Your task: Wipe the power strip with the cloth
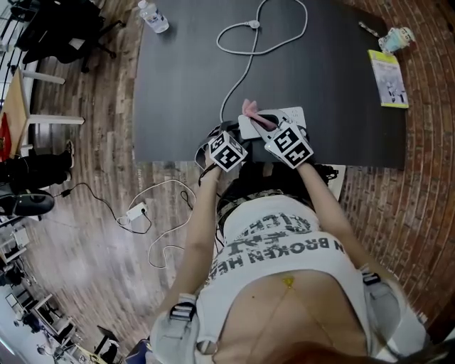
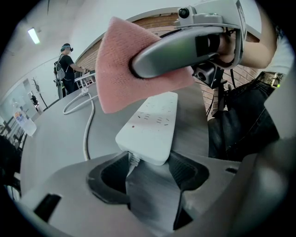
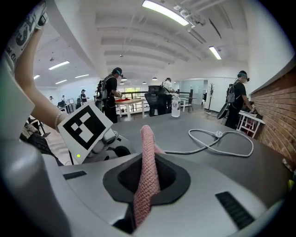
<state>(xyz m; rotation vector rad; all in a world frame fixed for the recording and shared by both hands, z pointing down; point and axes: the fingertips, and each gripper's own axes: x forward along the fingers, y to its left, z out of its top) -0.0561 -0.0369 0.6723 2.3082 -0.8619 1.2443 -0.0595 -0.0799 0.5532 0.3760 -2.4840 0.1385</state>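
A white power strip [image 2: 152, 125] lies on the black table [image 1: 185, 78] near its front edge. My left gripper [image 2: 148, 163] is shut on the strip's near end, where the cable leaves it. My right gripper [image 3: 147, 172] is shut on a pink cloth [image 3: 148, 152], whose fold stands up between the jaws. In the left gripper view the cloth [image 2: 132, 69] hangs from the right gripper [image 2: 185, 48] over the strip's far part; I cannot tell whether it touches. In the head view both grippers, left [image 1: 239, 136] and right [image 1: 267, 124], meet at the strip [image 1: 250, 128], with the cloth [image 1: 249, 108] behind them.
The strip's white cable [image 1: 245, 67] loops across the table to its plug [image 1: 254, 25]. A water bottle [image 1: 153, 15] stands at the far left corner, a yellow-green booklet [image 1: 388, 78] at the right edge. Another cable and adapter [image 1: 136, 212] lie on the wooden floor. People stand at tables in the background.
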